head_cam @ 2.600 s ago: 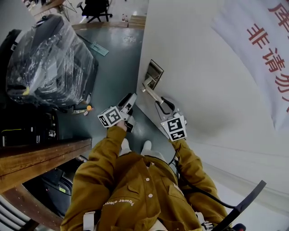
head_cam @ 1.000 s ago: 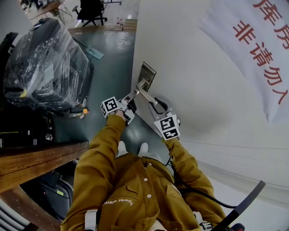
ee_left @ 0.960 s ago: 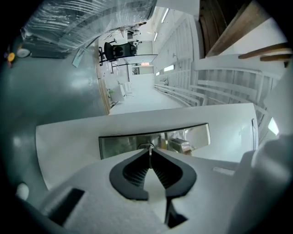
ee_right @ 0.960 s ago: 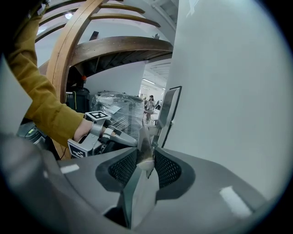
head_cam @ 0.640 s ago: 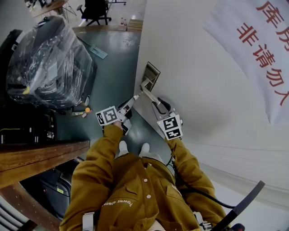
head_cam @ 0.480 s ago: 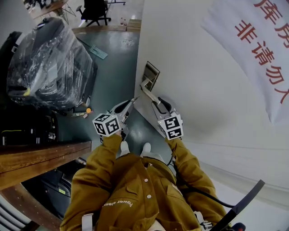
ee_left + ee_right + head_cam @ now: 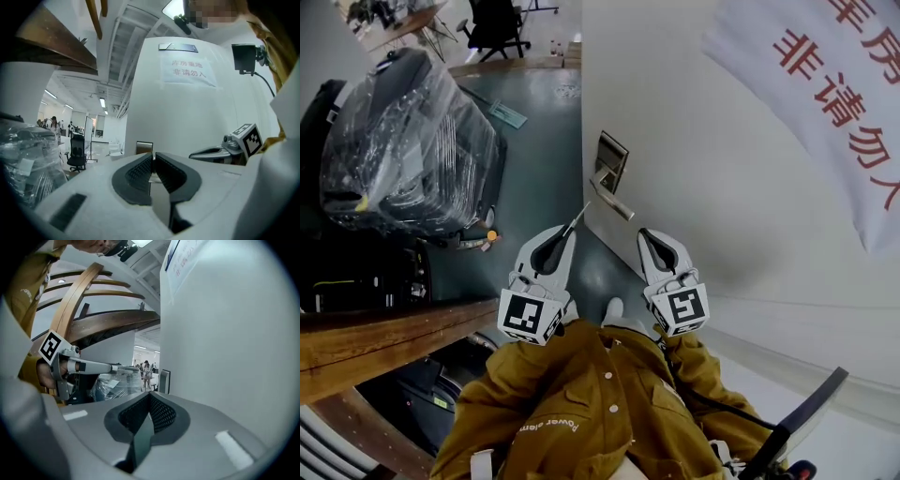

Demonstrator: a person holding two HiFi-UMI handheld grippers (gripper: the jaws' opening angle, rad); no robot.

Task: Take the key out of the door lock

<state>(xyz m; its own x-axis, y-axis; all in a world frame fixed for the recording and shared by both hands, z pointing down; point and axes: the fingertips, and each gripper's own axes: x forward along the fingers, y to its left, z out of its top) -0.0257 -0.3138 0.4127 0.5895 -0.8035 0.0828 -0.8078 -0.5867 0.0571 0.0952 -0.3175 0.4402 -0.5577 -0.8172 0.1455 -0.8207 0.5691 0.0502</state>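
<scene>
In the head view a thin metal key [image 7: 577, 218] sticks out of the tip of my left gripper [image 7: 566, 235], which is shut on it. The key is clear of the lock, a short way below the brass lock plate [image 7: 612, 160] and the lever handle [image 7: 612, 200] on the white door [image 7: 703, 187]. My right gripper [image 7: 648, 235] hangs shut and empty just below the handle, not touching it. In the left gripper view the pads [image 7: 140, 169] are pressed close together, with the lock plate [image 7: 144, 147] beyond them. The right gripper view shows jaws together at my right gripper [image 7: 149, 400].
A plastic-wrapped black bundle [image 7: 408, 141] stands on the grey floor to the left. A wooden tabletop [image 7: 384, 337] is at the lower left. A white banner with red characters [image 7: 825, 84] hangs on the door. An office chair [image 7: 502, 19] stands far back.
My left gripper drew back from the lock toward me with the key in it. My right gripper let go of the lever handle, pulled back and shut.
</scene>
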